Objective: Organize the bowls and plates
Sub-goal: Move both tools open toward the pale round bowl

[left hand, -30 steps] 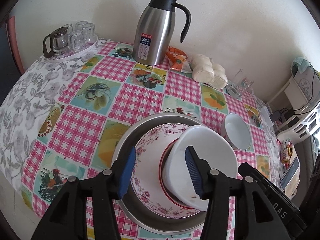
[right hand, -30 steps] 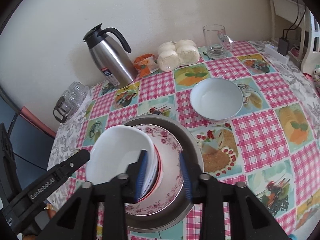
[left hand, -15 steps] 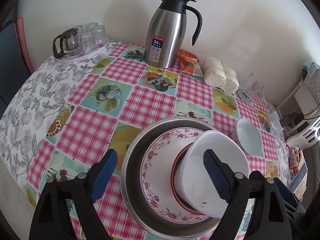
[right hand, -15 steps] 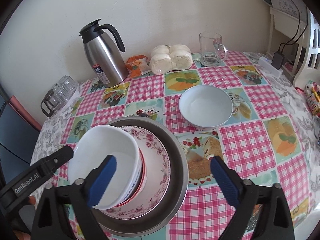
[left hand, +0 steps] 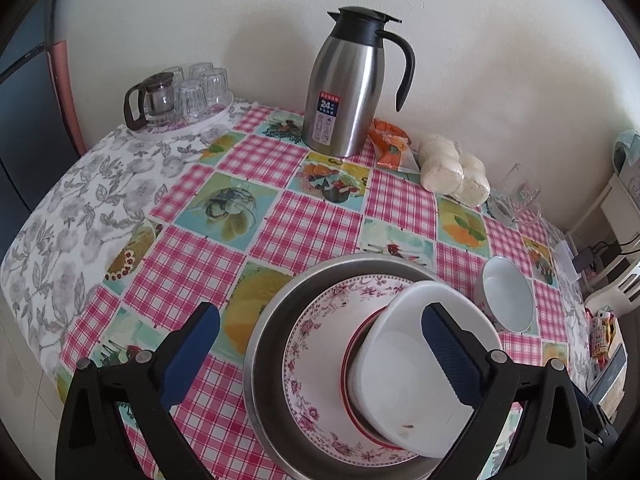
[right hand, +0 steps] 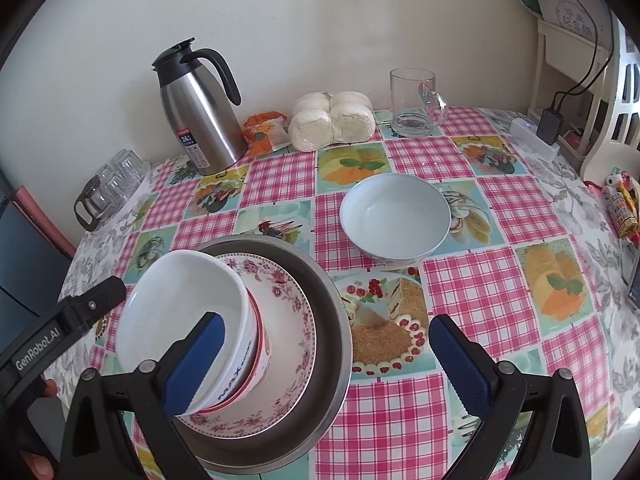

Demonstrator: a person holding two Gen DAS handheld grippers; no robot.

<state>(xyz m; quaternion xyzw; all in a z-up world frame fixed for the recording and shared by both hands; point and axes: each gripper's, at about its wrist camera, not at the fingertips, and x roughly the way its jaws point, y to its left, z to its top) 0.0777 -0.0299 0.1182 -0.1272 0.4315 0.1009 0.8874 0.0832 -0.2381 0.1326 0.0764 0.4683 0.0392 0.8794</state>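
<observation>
Stack so far: wide stainless-steel basin (right hand: pixel 332 344), pink floral plate (right hand: pixel 288 320) inside it, red-rimmed white dish (left hand: pixel 352 344) on that, deep white bowl (right hand: pixel 180 312) on top, tilted rather than seated flat.

Left gripper (left hand: pixel 320 356): jaws opening, nearly fully apart. Its right blue pad crosses the bowl's mouth, but nothing is clamped. Right gripper (right hand: pixel 332 364): jaws fully apart, pads off everything; the left pad overlaps the bowl's rim in view only.

Step in hand, my read: the bowl is released onto the stack. One piece remains: the shallow pale-blue bowl (right hand: pixel 394 216) sits alone on the pink checked tablecloth (right hand: pixel 456 400), to the right of the basin and a little farther back, close to it.

Next move likely: right gripper goes forward and right, clamps that bowl's rim, lifts it and nests it. The tilt on the top bowl may need correcting first.

View differences:
- Right wrist shows the left gripper's black arm (right hand: pixel 60 324) at the left edge, lettering on the deep bowl's wall and the clear glass mug (right hand: pixel 414 102) in full.
- Left wrist shows the tray of upturned glasses (left hand: pixel 180 92) clearly; the pale-blue bowl is squeezed toward the right edge.
</observation>
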